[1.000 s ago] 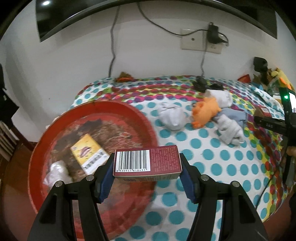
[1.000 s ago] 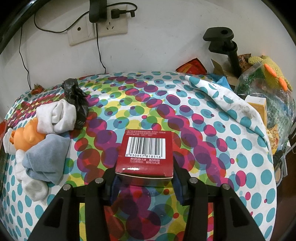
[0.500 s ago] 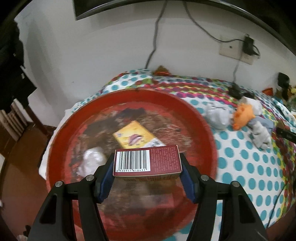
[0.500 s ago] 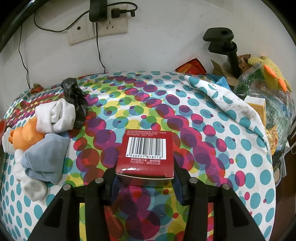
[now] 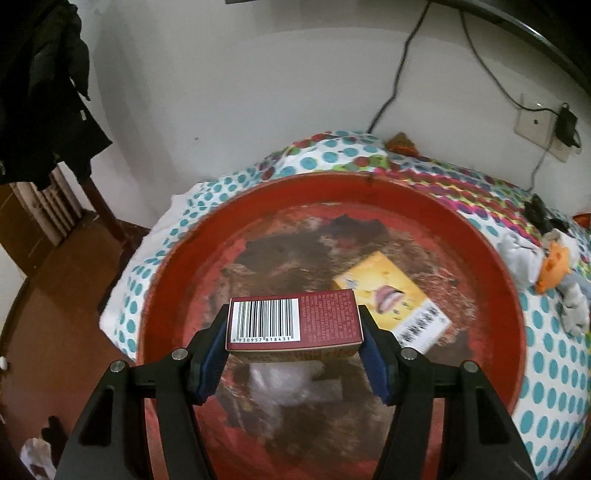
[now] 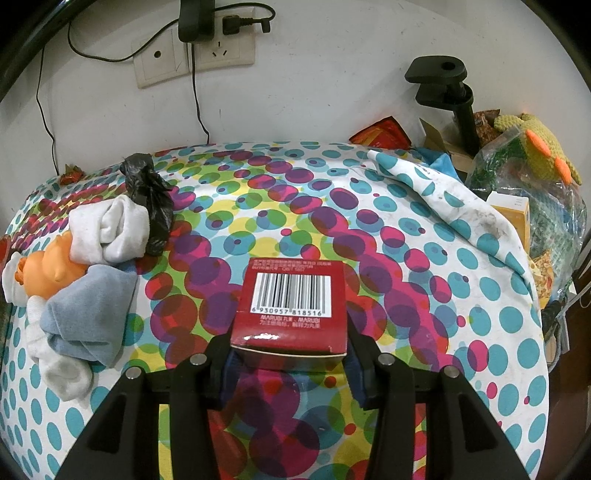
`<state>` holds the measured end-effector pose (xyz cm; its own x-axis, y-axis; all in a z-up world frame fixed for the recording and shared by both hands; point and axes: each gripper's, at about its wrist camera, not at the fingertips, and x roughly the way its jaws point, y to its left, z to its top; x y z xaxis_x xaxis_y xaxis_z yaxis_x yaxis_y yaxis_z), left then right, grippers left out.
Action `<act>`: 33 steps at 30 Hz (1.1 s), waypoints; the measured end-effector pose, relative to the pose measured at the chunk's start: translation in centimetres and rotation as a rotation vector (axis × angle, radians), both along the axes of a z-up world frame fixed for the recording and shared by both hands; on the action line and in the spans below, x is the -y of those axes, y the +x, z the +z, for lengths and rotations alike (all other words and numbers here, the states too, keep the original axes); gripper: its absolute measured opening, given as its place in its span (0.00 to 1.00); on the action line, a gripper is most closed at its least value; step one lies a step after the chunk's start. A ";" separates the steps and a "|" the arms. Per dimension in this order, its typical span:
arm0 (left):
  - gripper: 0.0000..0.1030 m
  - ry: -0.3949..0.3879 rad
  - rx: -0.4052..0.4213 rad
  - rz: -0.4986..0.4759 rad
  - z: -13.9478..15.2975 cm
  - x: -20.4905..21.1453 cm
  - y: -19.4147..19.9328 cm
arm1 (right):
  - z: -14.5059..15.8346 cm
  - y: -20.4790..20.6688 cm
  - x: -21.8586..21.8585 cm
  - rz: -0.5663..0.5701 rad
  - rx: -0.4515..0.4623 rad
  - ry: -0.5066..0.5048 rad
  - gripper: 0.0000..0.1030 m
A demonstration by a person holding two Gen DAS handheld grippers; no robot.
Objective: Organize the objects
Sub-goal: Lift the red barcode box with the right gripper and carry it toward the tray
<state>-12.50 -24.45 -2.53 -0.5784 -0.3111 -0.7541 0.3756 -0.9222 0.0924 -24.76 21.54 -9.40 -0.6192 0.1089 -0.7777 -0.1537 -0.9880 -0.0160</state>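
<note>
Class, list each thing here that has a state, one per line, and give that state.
Left gripper: shut on a red box, above the basin.
Right gripper: shut on a second red box.
Basin: holds a yellow box, lying flat.
White sock: crumpled.
Charger: plugged in.

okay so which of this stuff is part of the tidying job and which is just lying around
Part of the job:
- red box in left claw, over red basin
- red box in right claw
- yellow box and white wad in basin
- socks, orange toy, likely next

Lying about:
- wall sockets
- black clamp
- knitted toy
- dark jacket
</note>
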 end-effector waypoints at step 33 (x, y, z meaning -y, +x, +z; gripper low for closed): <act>0.74 0.110 0.046 0.073 -1.6 5.7 -1.5 | 0.1 -0.2 0.5 -0.009 0.003 0.017 0.46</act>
